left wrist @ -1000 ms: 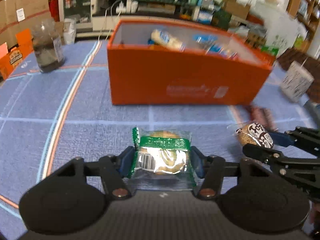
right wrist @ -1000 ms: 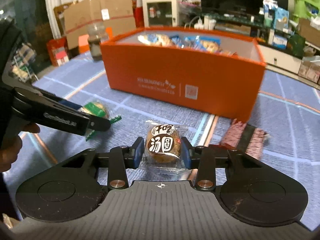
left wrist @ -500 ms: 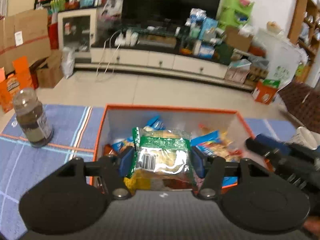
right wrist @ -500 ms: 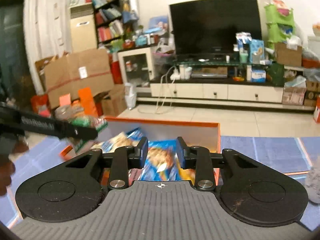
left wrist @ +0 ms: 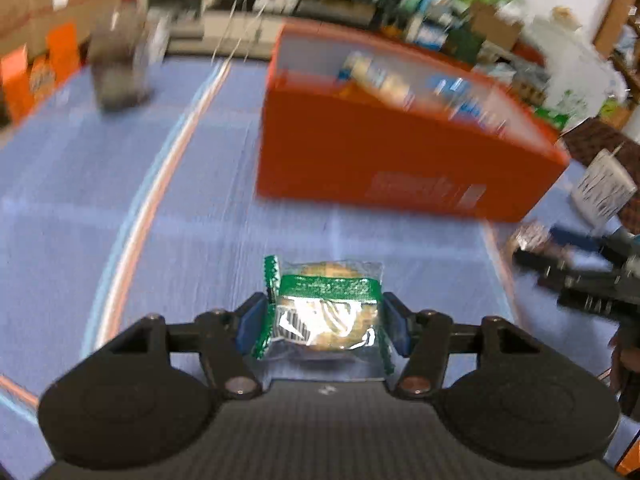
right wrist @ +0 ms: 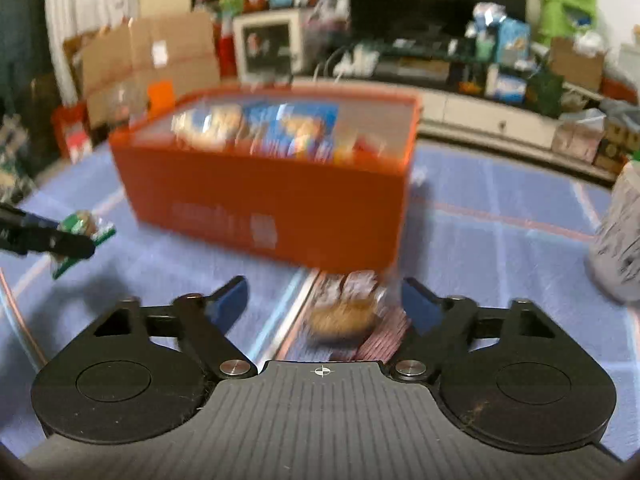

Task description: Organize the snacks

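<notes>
Two claws to mind: left claw (left wrist: 324,320) clamped on green-wrapped biscuit (left wrist: 326,312), for carrying to orange box (left wrist: 360,152) at one o'clock; right claw (right wrist: 322,300) opening, round snack (right wrist: 346,314) loose between, needing centring before closing.

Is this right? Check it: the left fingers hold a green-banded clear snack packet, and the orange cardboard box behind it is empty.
Not quite. The left fingers do hold the green-banded clear snack packet, but the orange cardboard box is not empty. The right wrist view shows it holding blue and yellow snack packets.
</notes>
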The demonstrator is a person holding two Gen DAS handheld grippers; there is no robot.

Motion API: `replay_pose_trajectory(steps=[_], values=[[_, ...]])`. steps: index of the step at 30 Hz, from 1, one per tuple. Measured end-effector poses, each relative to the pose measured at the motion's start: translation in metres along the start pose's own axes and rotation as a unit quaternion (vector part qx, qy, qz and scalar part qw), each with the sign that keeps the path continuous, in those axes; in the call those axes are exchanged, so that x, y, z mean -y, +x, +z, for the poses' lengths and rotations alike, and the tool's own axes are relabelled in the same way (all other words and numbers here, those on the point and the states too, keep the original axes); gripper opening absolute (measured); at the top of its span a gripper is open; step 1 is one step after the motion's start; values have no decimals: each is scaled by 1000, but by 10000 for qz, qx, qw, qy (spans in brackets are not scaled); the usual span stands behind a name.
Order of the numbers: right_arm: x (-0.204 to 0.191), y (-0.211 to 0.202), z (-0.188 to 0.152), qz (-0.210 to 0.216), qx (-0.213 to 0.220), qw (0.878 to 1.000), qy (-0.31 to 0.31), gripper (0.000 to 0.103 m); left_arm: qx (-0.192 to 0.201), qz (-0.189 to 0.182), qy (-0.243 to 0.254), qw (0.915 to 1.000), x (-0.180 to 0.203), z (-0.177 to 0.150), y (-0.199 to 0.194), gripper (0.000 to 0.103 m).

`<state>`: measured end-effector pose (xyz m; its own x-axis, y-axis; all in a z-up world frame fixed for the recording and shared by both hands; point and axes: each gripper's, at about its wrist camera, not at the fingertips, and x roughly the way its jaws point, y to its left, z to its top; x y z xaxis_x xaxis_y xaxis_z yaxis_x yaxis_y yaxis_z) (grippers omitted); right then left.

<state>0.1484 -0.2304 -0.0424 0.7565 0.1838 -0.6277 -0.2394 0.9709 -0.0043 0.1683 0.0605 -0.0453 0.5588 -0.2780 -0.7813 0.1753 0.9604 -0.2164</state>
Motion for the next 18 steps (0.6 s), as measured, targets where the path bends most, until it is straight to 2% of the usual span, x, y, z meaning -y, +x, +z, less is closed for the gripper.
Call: replay_pose_trajectory(steps=[2, 9, 12, 14, 16, 17, 18], values=[[-5, 9, -1, -196, -11, 9996, -212, 71, 31, 37, 98, 9999, 1, -4, 3, 61], [-7, 21, -9, -397, -79, 9987, -322, 73, 127, 432, 773, 9960, 20, -15, 9, 70], [-16, 21, -11, -479, -91, 9975, -517, 81, 166, 536, 849, 9948, 21, -17, 13, 72], [-19, 21, -12, -520, -51, 9970, -572, 81, 164, 538, 835, 9949, 20, -17, 14, 72], [-20, 19, -12, -471, -21, 9975, -534, 67, 177, 543, 839, 9948, 20, -17, 16, 72], [-22, 18, -11, -390, -40, 9977, -560, 66, 180, 541, 847, 9948, 20, -17, 16, 72], [-24, 17, -11, -332, -45, 9979, -554, 59, 185, 540, 856, 9947, 21, -17, 16, 72]])
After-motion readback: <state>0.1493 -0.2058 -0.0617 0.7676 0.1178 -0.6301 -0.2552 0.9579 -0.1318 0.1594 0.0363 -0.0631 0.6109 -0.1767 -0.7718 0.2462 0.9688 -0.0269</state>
